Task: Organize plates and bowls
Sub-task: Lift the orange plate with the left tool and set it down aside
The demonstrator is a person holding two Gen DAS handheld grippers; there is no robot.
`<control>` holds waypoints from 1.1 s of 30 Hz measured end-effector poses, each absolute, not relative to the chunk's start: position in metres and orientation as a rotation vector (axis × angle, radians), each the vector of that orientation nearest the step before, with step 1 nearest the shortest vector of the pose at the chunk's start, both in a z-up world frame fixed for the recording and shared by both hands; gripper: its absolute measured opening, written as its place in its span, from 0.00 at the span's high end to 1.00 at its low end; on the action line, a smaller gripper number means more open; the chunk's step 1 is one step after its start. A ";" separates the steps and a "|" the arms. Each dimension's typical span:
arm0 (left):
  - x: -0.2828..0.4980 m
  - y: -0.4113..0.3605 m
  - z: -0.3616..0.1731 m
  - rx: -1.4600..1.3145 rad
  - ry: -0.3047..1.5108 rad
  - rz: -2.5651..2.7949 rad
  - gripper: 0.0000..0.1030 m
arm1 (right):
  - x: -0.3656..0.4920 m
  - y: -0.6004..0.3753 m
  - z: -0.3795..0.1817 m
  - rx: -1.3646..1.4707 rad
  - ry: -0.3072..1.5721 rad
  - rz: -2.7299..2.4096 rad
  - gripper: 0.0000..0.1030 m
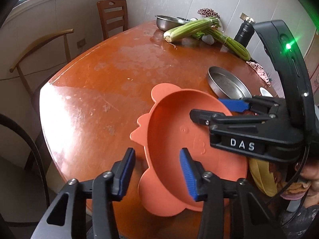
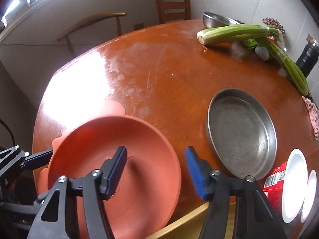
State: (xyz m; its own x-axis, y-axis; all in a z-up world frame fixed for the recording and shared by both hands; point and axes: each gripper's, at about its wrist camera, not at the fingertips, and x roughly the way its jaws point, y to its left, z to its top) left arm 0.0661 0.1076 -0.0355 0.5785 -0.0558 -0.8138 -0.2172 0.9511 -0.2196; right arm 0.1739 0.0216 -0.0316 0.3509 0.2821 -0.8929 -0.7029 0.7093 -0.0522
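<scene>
So we've got the orange bowl [image 2: 119,159] sitting at the near edge of the round wooden table [image 1: 99,75], with the metal pan [image 2: 241,133] just beside it. Our left gripper [image 1: 157,171] is spread open, straddling the bowl's scalloped rim without clamping anything. Our right gripper [image 2: 155,171] is open too, one finger over the bowl's inside and one outside its rim. Two white dishes [image 2: 295,181] (stood on edge, looks like) lean by a red box [image 2: 275,181] on the right. Celery [image 2: 239,32] lies at the far side.
</scene>
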 end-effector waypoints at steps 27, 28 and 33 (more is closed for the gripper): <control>0.142 0.156 -0.038 -0.326 0.962 0.097 0.69 | 0.203 0.036 -0.027 -0.325 1.082 0.650 0.49; 0.145 0.157 -0.038 -0.322 0.964 0.095 0.69 | 0.205 0.036 -0.027 -0.320 1.084 0.647 0.49; 0.162 0.165 -0.039 -0.305 0.968 0.084 0.69 | 0.213 0.036 -0.030 -0.295 1.100 0.634 0.49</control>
State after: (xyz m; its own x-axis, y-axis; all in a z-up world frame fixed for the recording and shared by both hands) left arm 0.1623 0.1646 -0.0390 0.5677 -0.0649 -0.8207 -0.2056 0.9541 -0.2177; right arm 0.2126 0.0365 -0.0298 0.3017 0.3289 -0.8949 -0.6096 0.7882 0.0842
